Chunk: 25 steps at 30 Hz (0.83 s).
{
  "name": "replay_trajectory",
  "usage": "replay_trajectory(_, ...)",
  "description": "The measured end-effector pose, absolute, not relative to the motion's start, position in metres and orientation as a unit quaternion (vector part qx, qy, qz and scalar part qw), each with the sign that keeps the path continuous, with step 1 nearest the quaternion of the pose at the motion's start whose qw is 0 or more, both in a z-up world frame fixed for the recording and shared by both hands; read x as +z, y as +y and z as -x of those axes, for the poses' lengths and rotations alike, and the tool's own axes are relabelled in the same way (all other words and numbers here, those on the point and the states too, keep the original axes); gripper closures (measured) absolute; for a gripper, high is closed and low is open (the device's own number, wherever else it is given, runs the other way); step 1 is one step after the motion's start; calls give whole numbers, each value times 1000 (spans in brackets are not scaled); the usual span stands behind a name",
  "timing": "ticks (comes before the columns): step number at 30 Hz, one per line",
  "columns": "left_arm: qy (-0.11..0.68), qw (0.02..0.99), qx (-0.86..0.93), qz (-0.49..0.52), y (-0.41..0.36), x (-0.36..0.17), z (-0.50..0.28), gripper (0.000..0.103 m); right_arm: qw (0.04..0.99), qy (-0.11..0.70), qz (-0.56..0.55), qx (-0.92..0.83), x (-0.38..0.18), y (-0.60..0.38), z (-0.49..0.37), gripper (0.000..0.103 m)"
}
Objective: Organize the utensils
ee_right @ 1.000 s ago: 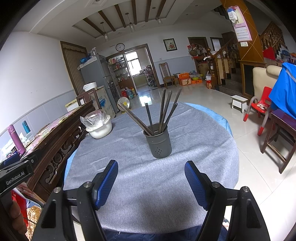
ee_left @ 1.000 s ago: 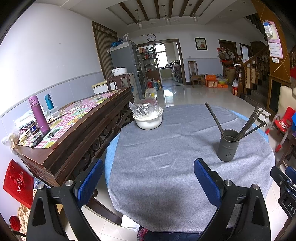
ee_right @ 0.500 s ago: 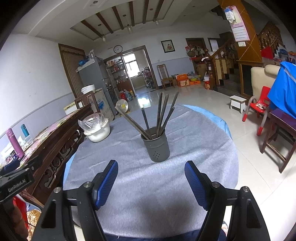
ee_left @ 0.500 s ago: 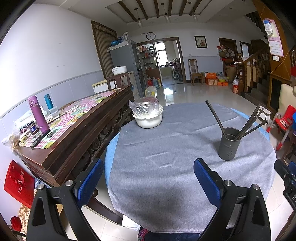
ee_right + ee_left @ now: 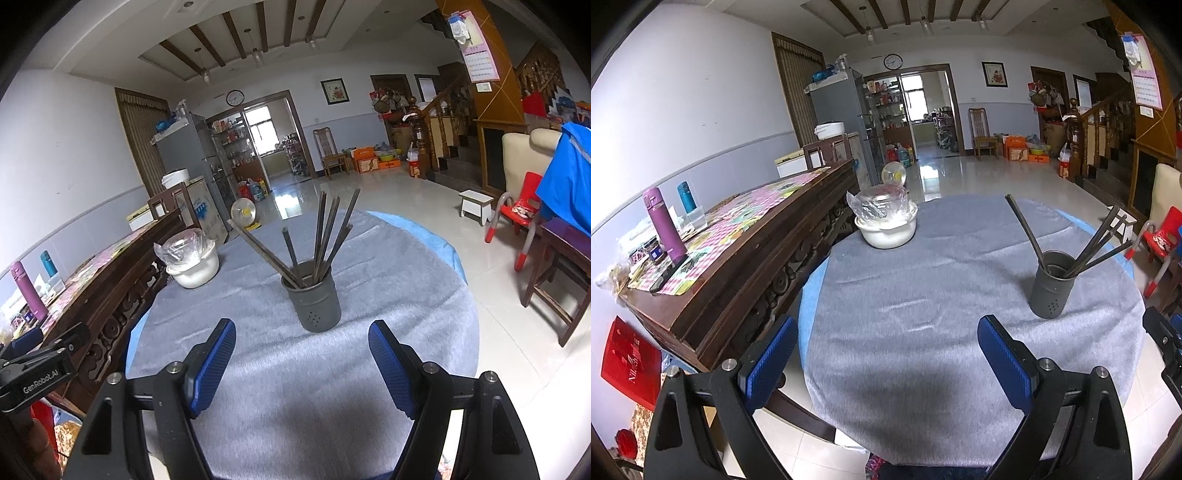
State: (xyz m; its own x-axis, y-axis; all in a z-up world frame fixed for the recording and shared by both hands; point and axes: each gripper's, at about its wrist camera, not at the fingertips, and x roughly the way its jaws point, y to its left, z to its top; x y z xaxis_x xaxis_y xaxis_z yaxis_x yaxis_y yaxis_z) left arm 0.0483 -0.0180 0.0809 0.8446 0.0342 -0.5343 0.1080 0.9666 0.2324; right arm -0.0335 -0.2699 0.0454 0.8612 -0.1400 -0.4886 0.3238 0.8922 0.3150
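Note:
A dark grey utensil holder (image 5: 312, 302) stands upright on the round table with its grey cloth (image 5: 369, 295). Several dark chopsticks (image 5: 325, 236) lean in it. It also shows at the right of the left wrist view (image 5: 1051, 284), with chopsticks (image 5: 1100, 236) fanned out. My right gripper (image 5: 301, 362) is open and empty, just short of the holder, which sits between the fingertips' lines. My left gripper (image 5: 886, 362) is open and empty over the table's near edge, left of the holder.
A white bowl covered with plastic wrap (image 5: 886, 225) stands at the table's far left (image 5: 192, 264). A long wooden sideboard (image 5: 738, 251) with bottles runs along the left. Red child chairs (image 5: 517, 218) and a wooden stool (image 5: 557, 266) stand at the right.
Both grippers have drifted slightly; the holder sits a little closer and more centred in the right wrist view. Both stay open and empty.

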Motion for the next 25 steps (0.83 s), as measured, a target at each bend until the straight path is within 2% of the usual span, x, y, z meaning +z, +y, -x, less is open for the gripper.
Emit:
replay_trajectory(21,296,947,-33,-122,-19,77,-79,5,936,260,-200,-126,38,-270,-8,25)
replay_trajectory(25,341,934,-65,-83,-12,53,-106,5,925,280,-217,-141,15,-291,-25,25)
